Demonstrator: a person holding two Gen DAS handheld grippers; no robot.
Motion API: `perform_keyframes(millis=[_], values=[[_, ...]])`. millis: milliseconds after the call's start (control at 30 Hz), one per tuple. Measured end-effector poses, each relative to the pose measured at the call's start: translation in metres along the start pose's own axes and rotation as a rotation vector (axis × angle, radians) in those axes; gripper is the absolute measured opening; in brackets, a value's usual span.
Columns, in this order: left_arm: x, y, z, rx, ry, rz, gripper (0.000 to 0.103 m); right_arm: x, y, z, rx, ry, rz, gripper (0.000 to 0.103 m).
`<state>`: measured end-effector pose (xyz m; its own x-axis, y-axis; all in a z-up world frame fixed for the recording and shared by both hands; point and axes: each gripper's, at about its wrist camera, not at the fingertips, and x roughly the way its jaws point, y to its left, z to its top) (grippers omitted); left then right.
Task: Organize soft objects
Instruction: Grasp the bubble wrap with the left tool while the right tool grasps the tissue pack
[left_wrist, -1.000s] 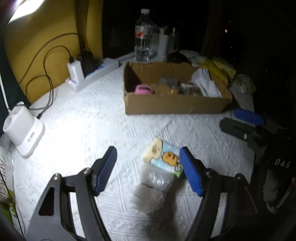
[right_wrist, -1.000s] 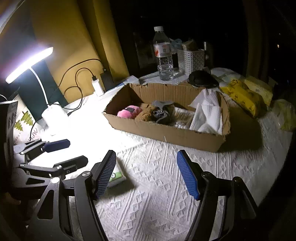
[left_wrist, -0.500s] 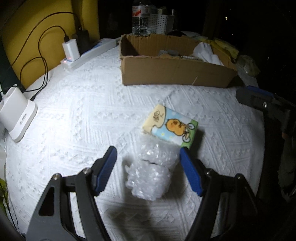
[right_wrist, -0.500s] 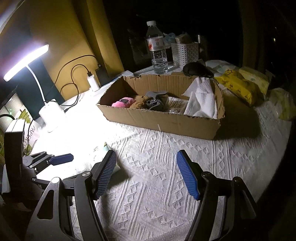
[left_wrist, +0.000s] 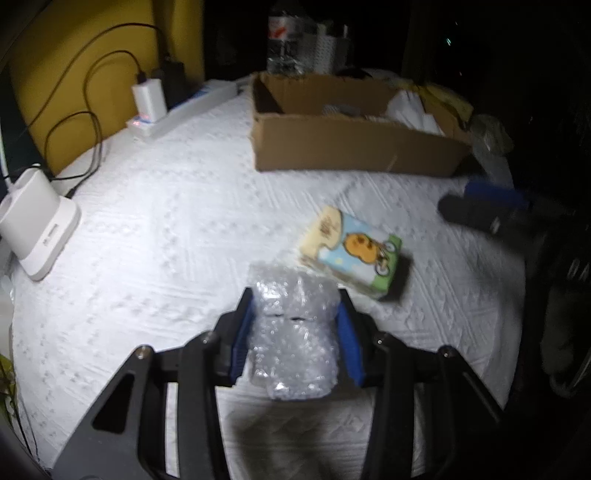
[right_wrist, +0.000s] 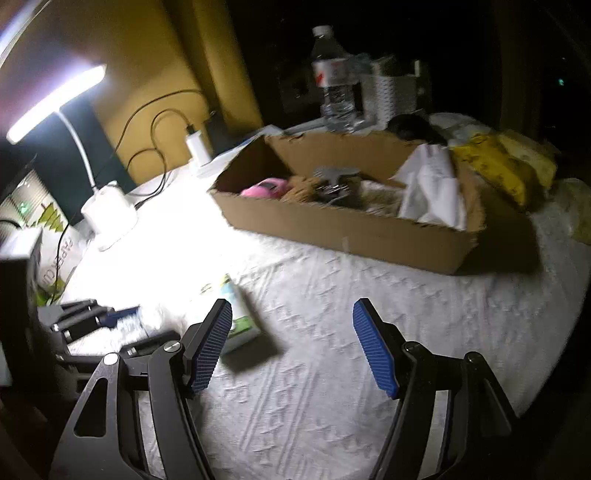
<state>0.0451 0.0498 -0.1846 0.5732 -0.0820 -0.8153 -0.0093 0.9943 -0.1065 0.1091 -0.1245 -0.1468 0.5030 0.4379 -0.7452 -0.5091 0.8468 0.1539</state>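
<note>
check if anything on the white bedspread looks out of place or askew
Two soft items lie loose outside the brown cardboard box: a clear bubble-wrap bundle, on which the left gripper has just closed, and a cartoon-printed tissue pack lying askew beside it. Nothing looks spilled or damaged.

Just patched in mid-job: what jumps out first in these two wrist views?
The left tongs have just been closing on a clear bubble-wrap bundle that sits squeezed between the blue pads. Just beyond it a cartoon-printed tissue pack lies on the white tablecloth. Farther back stands the open cardboard box, partly filled, while the right tongs hang open, empty.
</note>
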Motion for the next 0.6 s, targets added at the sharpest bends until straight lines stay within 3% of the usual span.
perform_keyframes(millis=[367,600], values=[[-0.014,0.029,0.003,-0.072,-0.043,-0.003,0.043,0.029,0.041,-0.002,-0.098,0.050,0.038,0.071],[-0.013,0.036,0.004,-0.091,-0.049,0.012,0.043,0.058,0.054,-0.008,-0.129,0.126,0.025,0.071]])
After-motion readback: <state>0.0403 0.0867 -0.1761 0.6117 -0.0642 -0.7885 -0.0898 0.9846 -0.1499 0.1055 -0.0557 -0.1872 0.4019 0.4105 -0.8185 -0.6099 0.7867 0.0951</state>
